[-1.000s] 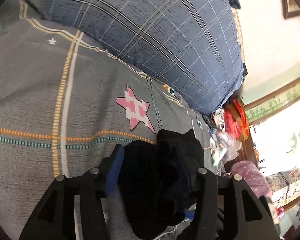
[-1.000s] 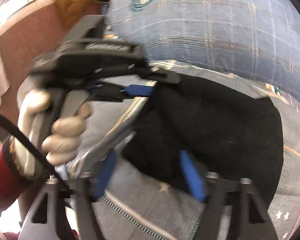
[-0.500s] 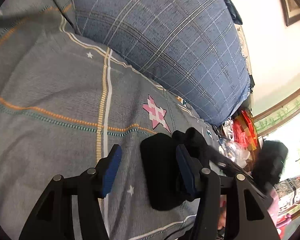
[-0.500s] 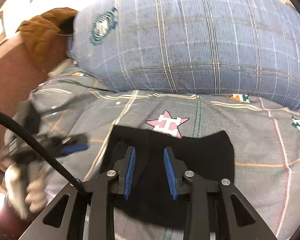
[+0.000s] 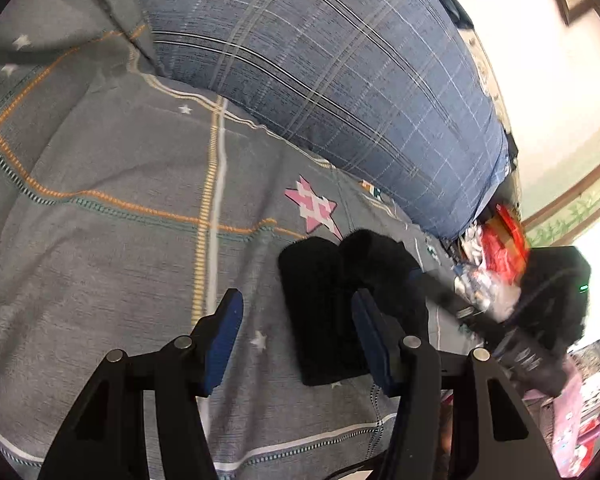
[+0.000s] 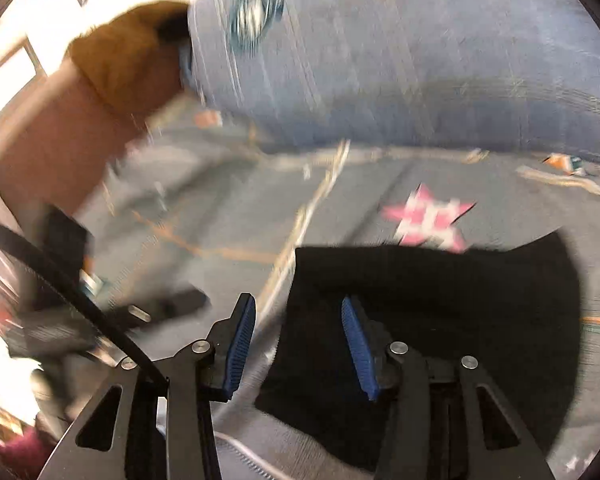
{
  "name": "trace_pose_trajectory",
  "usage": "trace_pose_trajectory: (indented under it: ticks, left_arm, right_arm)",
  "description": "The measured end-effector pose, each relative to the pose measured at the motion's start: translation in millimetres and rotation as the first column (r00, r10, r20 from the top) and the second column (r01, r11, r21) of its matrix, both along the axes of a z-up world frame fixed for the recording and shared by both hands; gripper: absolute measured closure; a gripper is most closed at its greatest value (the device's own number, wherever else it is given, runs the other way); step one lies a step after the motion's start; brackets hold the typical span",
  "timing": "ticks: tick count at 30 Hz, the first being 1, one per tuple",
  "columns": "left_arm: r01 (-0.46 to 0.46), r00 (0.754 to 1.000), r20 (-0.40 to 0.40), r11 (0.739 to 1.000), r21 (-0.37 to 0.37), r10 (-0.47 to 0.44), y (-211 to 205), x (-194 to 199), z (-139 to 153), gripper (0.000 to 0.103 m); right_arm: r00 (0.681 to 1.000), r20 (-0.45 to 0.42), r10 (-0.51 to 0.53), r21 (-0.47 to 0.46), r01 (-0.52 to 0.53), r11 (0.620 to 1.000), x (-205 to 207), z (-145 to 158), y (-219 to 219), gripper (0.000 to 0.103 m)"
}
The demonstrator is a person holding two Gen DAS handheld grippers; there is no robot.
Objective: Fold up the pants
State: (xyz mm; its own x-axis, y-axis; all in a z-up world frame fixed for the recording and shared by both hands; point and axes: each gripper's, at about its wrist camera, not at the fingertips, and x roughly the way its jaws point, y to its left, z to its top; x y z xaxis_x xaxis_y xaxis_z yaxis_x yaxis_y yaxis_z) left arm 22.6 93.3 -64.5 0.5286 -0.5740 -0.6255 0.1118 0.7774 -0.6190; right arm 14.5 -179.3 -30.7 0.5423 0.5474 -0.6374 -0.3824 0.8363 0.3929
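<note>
The pants [image 5: 324,308], black and soft, are lying folded into a thick rectangular bundle on the grey woven sheet [image 5: 112,264], just below its pink star [image 5: 312,210]. The left gripper [image 5: 296,336] is hovering half-spread, holding nothing. The right gripper [image 6: 298,344] is opening above the bundle's edge, pads off the cloth. A plump plaid pillow [image 5: 340,80] is bulging behind.

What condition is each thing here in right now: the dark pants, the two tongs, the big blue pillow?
black pants: folded into a compact pad, lying flat on the grey bedspread.
left tongs: open, empty, held apart from the pants.
right tongs: opening, blue pads gripping nothing, pants below them.
blue plaid pillow: plump, resting on the bedspread behind the pants.
</note>
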Motion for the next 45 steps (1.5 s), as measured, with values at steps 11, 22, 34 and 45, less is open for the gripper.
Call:
trace_pose_trajectory:
  ticks: [11,22,34,45]
  left_arm:
    - [0.072,0.997,0.018,0.981,0.178,-0.077,-95,24,14,0.047]
    - [0.026,1.0,0.008,0.975,0.223,-0.028,-80,13,17,0.047]
    - [-0.011,1.0,-0.013,0.984,0.18,0.014,-79,2,7,0.044]
    - [-0.078,0.977,-0.195,0.995,0.064,0.089,-68,-7,-47,0.042]
  right_arm:
    - [0.973,-0.058,-0.224,-0.077,0.22,0.973,-35,-40,-81,0.053]
    - [0.978,-0.024,-0.209,-0.062,0.207,0.976,-44,-32,-98,0.04]
    - [0.978,-0.08,-0.192,0.071,0.198,0.978,-18,-19,-118,0.03]
    - [0.87,-0.399,0.291,0.516,-0.049,0.855,80,-63,-34,0.024]
